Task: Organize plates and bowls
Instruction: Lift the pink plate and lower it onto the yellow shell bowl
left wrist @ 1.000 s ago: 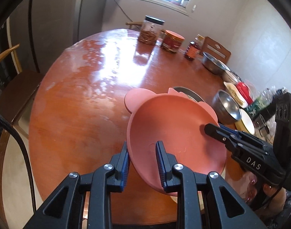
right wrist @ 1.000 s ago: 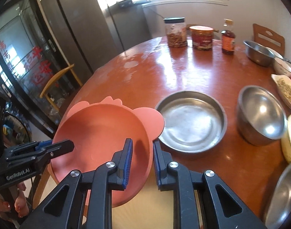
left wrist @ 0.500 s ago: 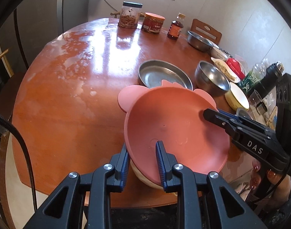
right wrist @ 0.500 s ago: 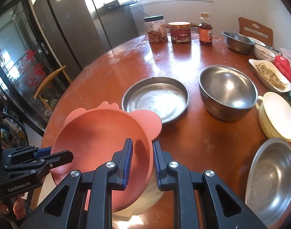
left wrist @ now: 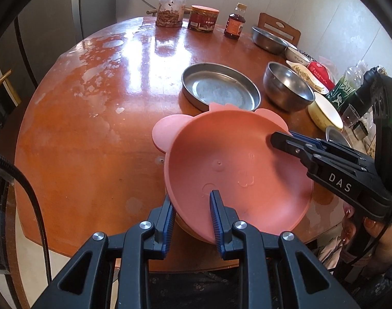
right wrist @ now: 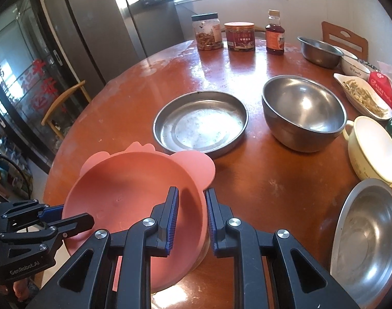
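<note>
Left gripper (left wrist: 192,212) and right gripper (right wrist: 190,213), each nearly closed, clamp opposite rims of pink eared bowl (left wrist: 237,164), tilted, smooth inside.

Window daylight glares off the table (left wrist: 98,118); fisheye edges curve darkly.

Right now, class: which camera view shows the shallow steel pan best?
The right wrist view: the shallow steel pan lies nearly whole there, only its near rim hidden behind the pink bowl. In the left wrist view the pan sits farther off, and that bowl covers more of its near edge.
</note>
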### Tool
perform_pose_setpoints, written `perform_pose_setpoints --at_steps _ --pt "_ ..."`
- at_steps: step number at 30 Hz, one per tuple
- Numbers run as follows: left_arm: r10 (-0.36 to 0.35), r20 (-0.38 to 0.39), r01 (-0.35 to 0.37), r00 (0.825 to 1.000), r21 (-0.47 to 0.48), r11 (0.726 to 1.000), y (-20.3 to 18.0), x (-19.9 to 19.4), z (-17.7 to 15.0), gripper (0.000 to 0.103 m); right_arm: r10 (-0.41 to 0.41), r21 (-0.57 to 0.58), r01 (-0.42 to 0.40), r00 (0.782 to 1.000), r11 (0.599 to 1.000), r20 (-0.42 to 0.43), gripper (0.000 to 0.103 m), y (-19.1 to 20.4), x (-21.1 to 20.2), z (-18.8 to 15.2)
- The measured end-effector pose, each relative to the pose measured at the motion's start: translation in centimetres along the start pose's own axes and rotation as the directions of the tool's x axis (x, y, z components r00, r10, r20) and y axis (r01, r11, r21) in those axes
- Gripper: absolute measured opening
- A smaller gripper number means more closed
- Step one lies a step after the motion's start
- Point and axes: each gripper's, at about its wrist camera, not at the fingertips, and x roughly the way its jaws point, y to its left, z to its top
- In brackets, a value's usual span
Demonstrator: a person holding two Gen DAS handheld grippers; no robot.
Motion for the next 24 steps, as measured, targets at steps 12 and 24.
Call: perform_pose_setpoints --at_steps 12,24 --pt "0.006 -0.015 -0.006 1.000 0.016 1.000 -0.3 0.6 0.2 0.027 -0.005 0.004 0.005 1.000 1.000 -0.020 0.023 -0.3 0.9 -0.1" --pt "0.026 -0.007 -0.026 1.000 0.034 0.999 -0.2 0.6 0.1 0.027 -0.001 0.000 0.001 0.999 1.000 -0.046 0.024 -0.3 2.0 -0.2"
